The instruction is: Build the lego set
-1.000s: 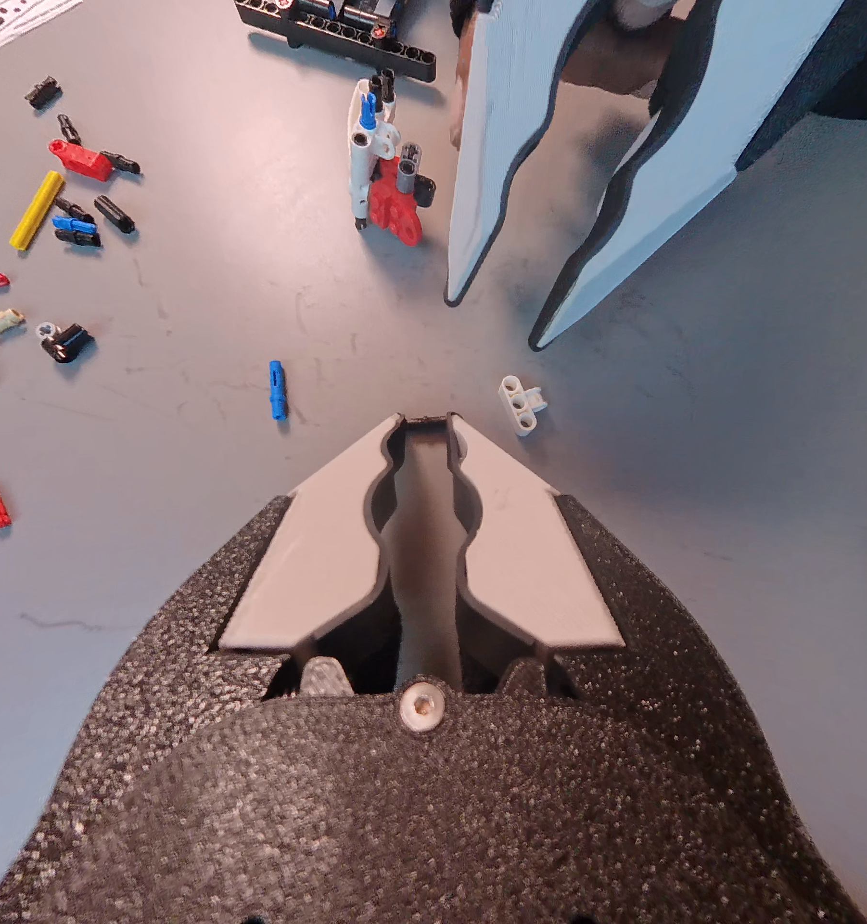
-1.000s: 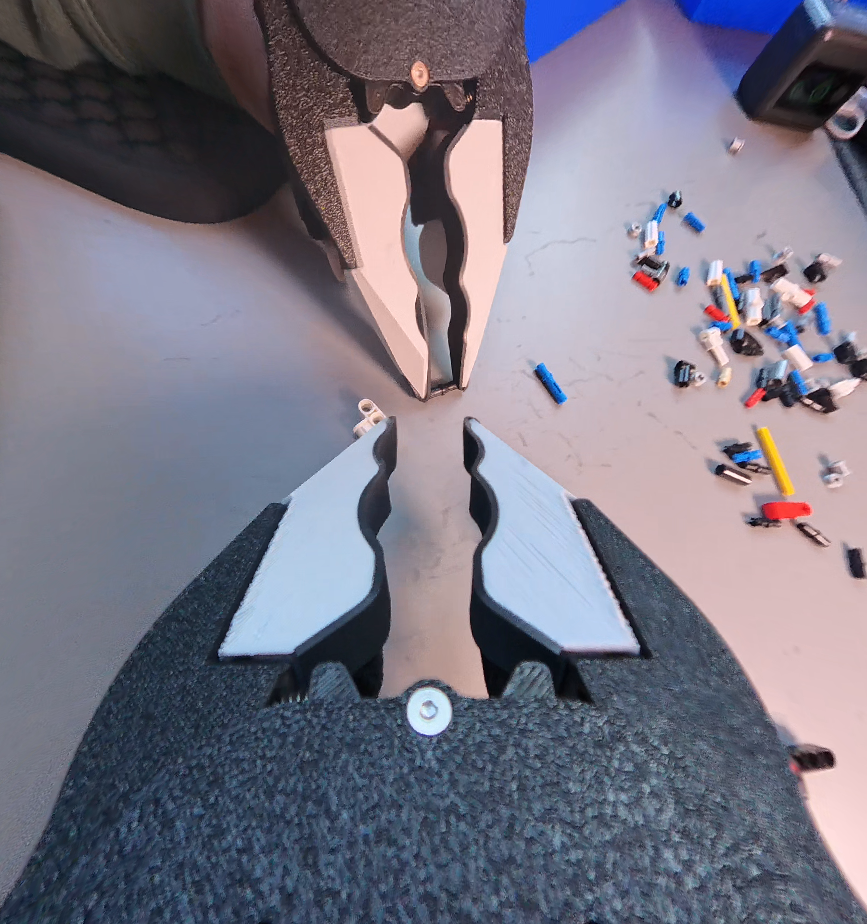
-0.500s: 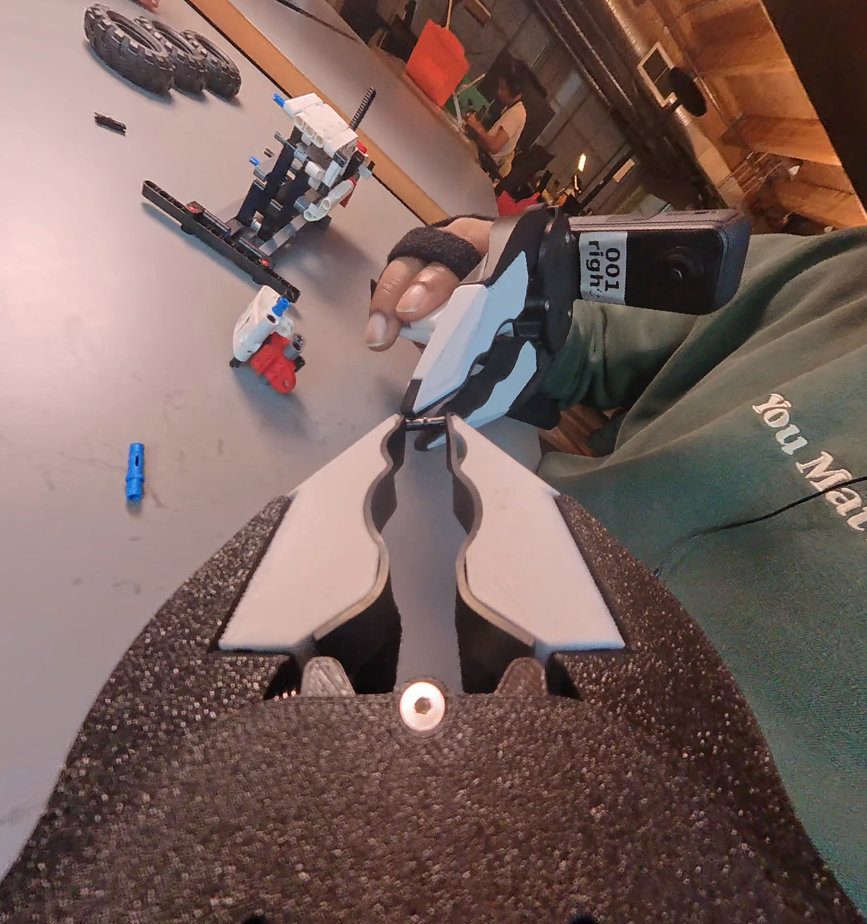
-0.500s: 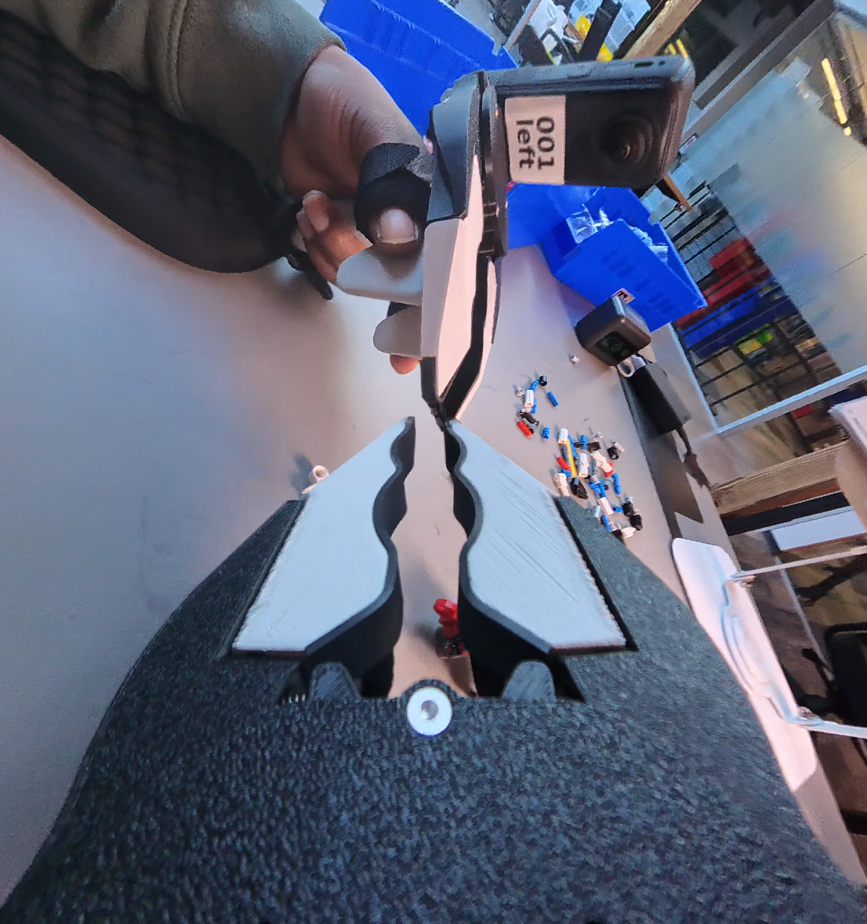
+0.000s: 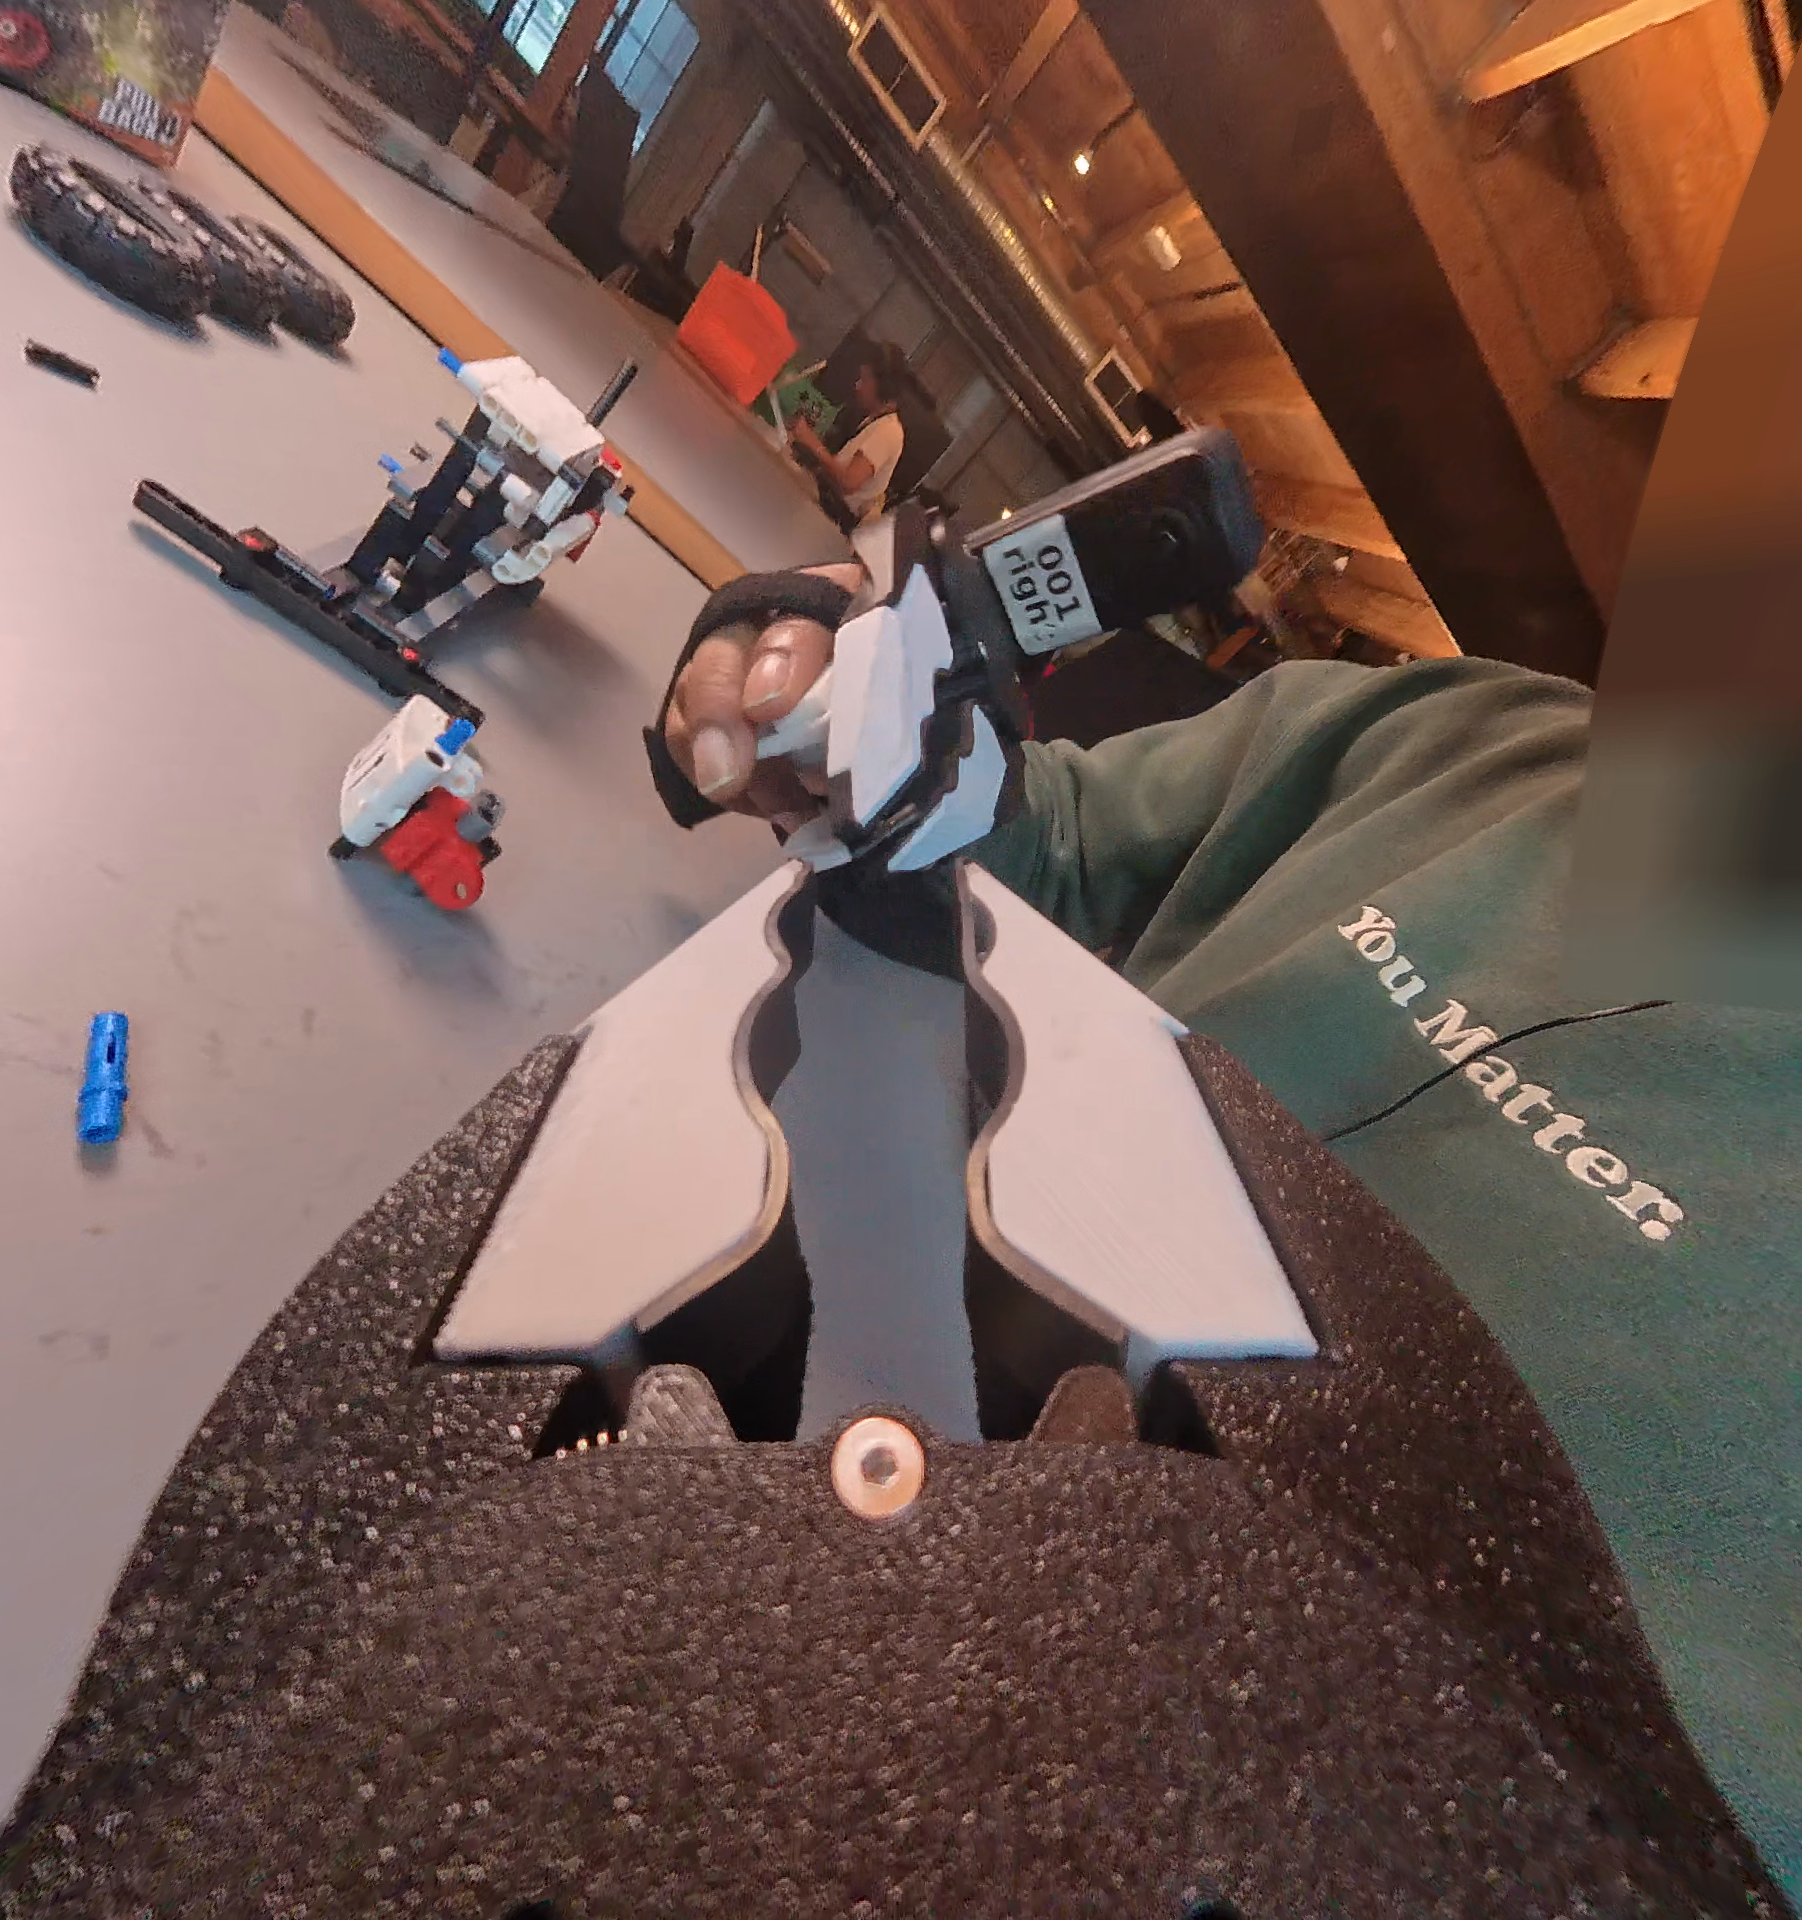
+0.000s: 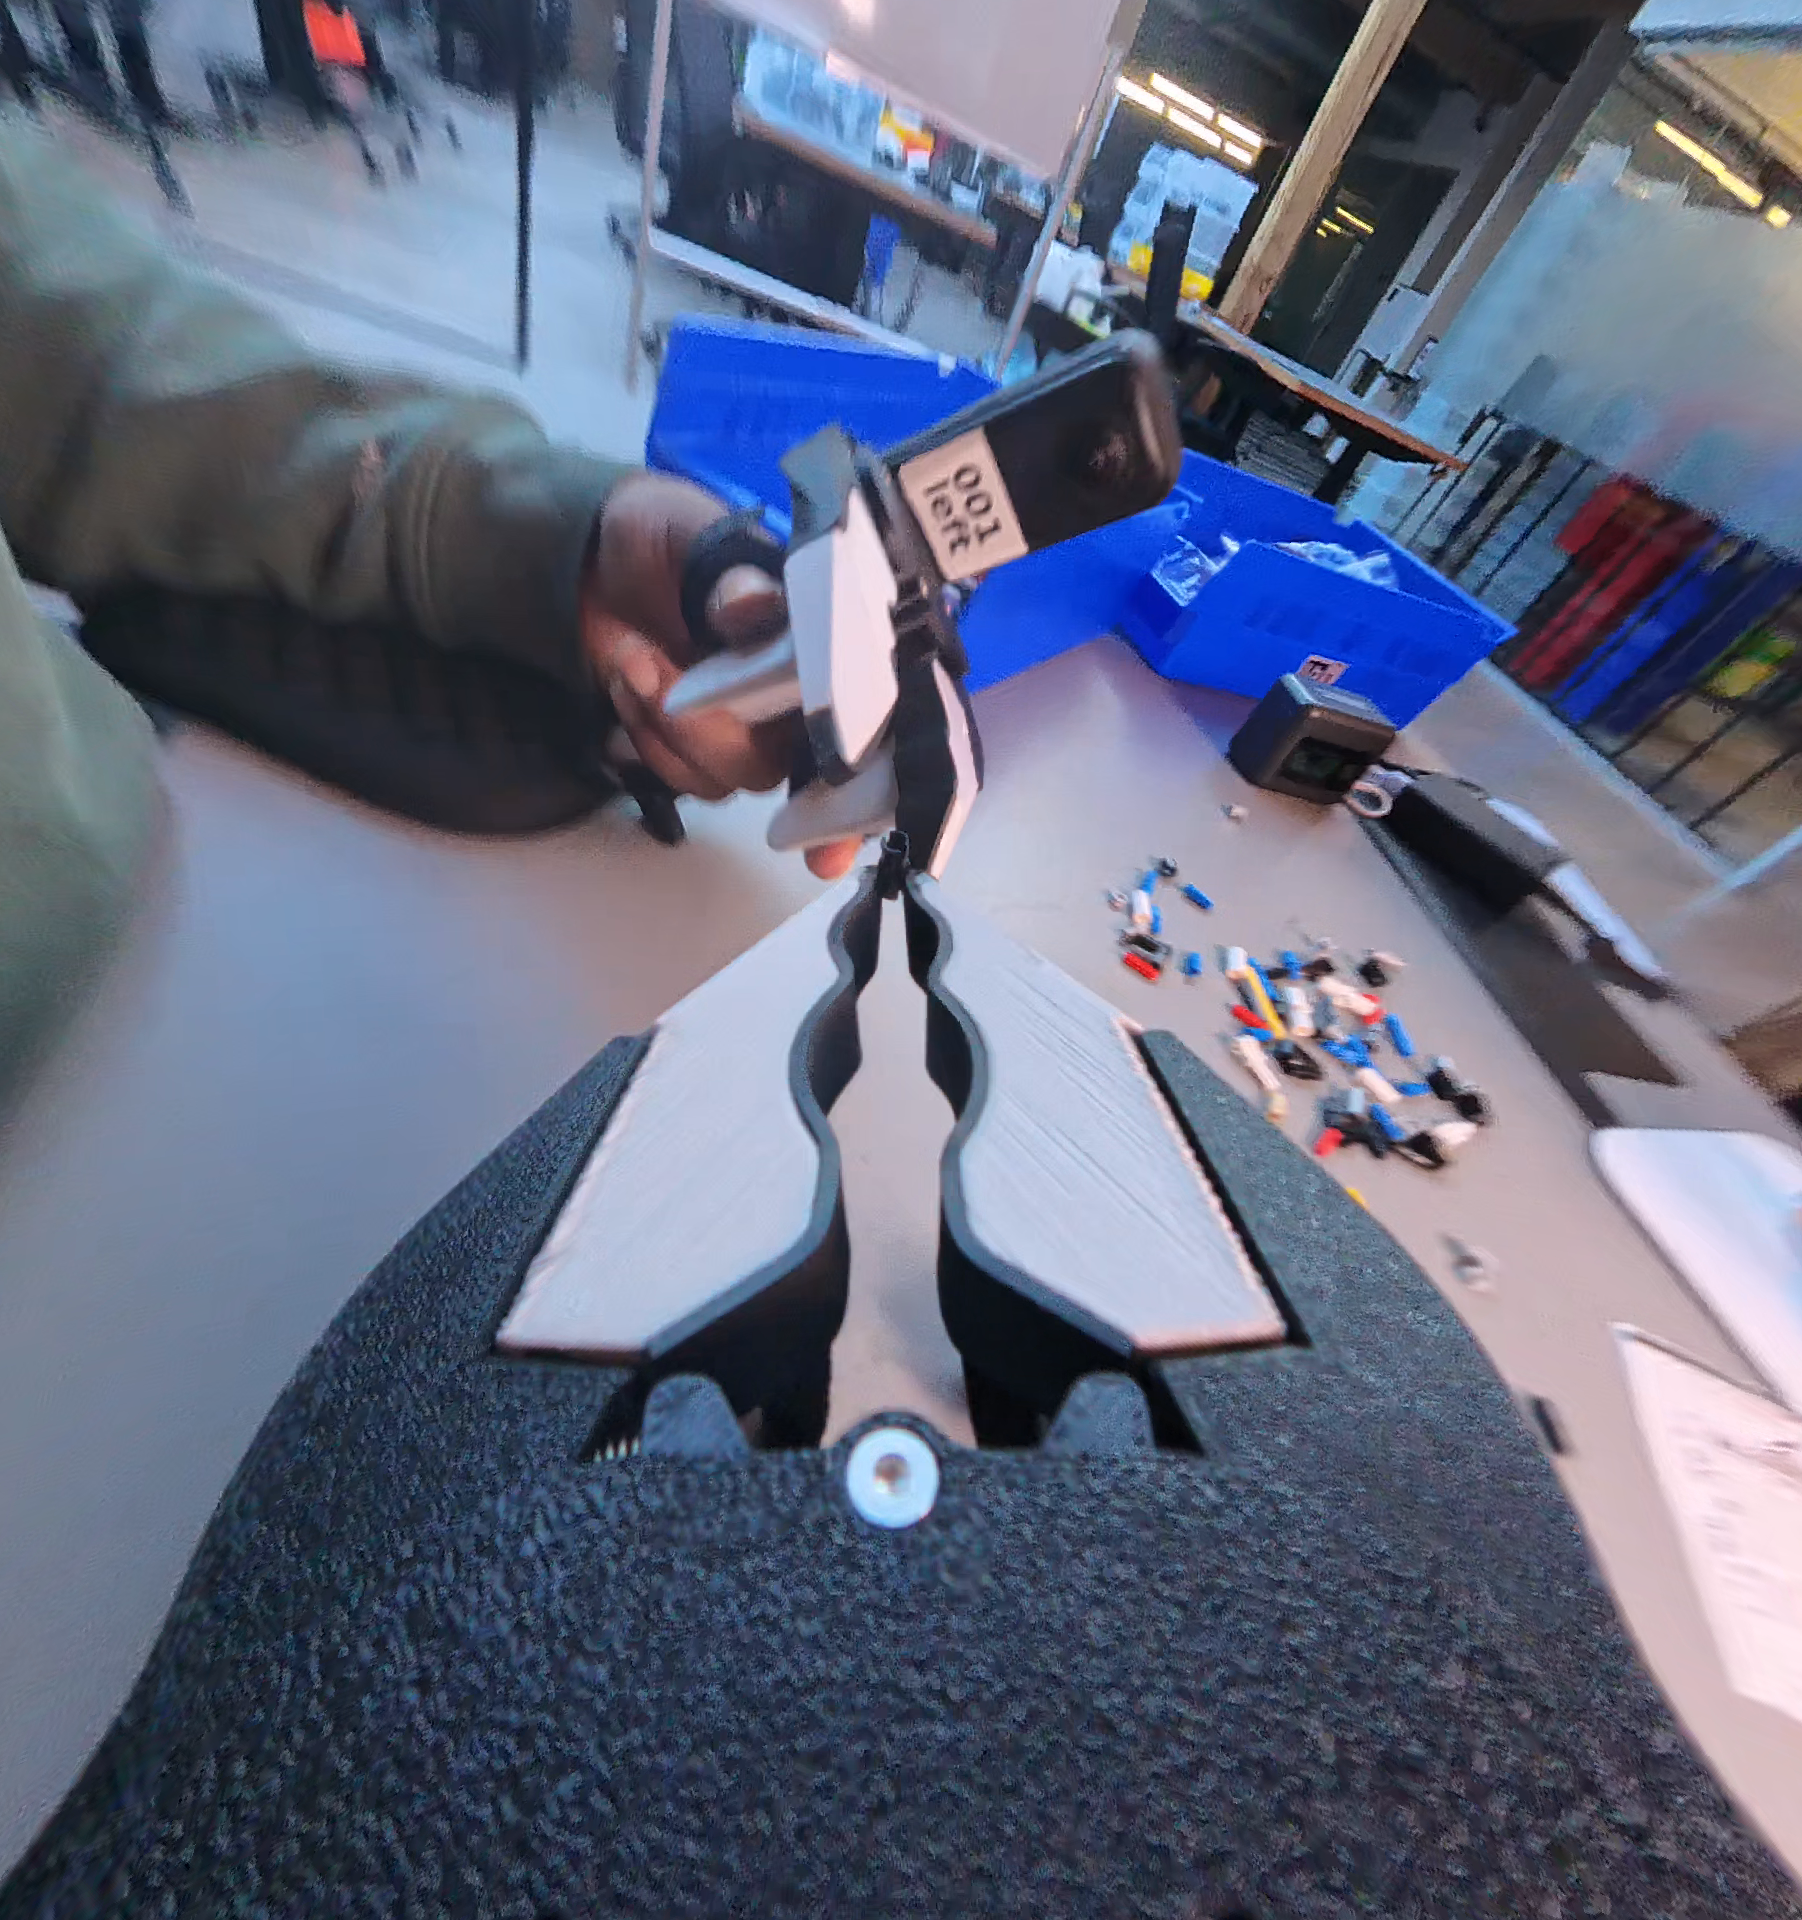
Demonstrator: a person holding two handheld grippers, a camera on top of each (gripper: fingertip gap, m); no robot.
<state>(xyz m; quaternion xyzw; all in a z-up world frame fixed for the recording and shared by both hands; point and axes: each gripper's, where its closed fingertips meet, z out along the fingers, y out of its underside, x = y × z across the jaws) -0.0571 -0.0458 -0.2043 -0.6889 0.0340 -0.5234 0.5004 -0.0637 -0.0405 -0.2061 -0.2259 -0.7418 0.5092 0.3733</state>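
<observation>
My left tool (image 5: 881,883) now stands apart and empty. A moment ago it pinched a small black pin; that pin (image 6: 892,862) is now clamped in my right tool (image 6: 895,888), lifted above the desk (image 5: 201,935). So the handover is done, I think. The half-built model (image 5: 440,530) waits far left on the desk, the loose parts (image 6: 1312,1039) lie to the right.

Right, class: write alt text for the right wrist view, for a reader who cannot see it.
The right gripper, raised above a grey table, pinches a small black pin at the tips of its jaws. Facing it, a person's hand holds the left gripper. Small coloured Lego pieces lie scattered on the table to the right, with blue bins behind.
</observation>
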